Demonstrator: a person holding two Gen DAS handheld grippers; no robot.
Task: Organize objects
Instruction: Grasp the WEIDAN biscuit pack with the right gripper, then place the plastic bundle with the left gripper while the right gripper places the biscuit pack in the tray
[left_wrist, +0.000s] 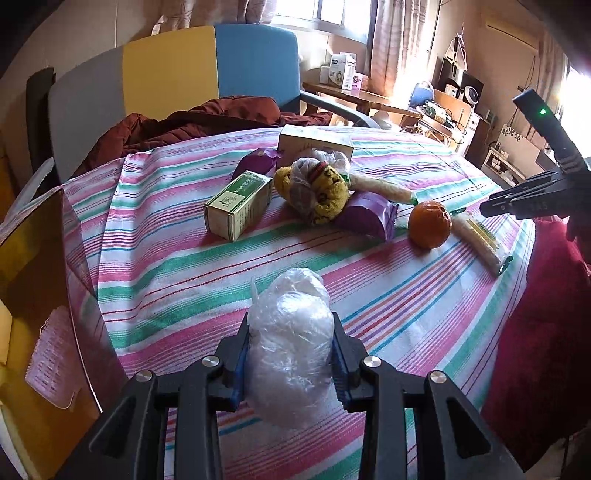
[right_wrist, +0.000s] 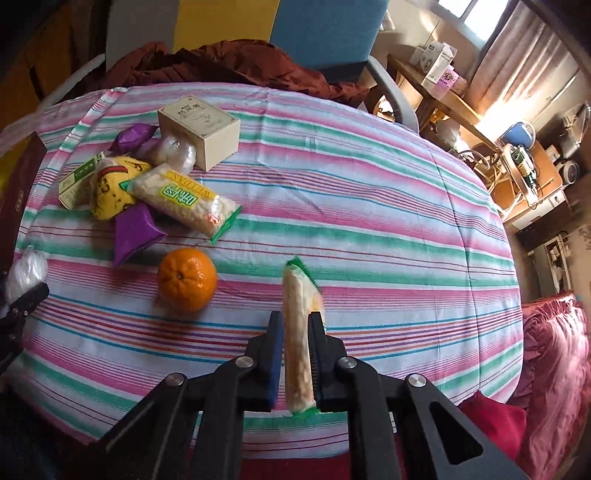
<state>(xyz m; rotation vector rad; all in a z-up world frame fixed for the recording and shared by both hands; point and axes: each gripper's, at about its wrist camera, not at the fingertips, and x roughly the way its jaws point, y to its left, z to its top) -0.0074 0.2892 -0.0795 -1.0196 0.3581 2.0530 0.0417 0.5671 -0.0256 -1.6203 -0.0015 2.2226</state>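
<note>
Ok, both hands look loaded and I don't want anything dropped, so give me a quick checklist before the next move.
1. Left gripper closed on the clear plastic bag: ok, both pads press its sides.
2. Right gripper closed on the long snack pack: ok, pinched between both pads.
3. Snack pack seated square: not ok, held by its narrow edge, with most of its length sticking out past the fingertips.
4. Orange out of the way: ok, it lies apart, left of the snack pack.
5. Free cloth to set things down: ok, the striped tablecloth is bare on the right.
6. Drop-off spot: cannot tell.
</note>
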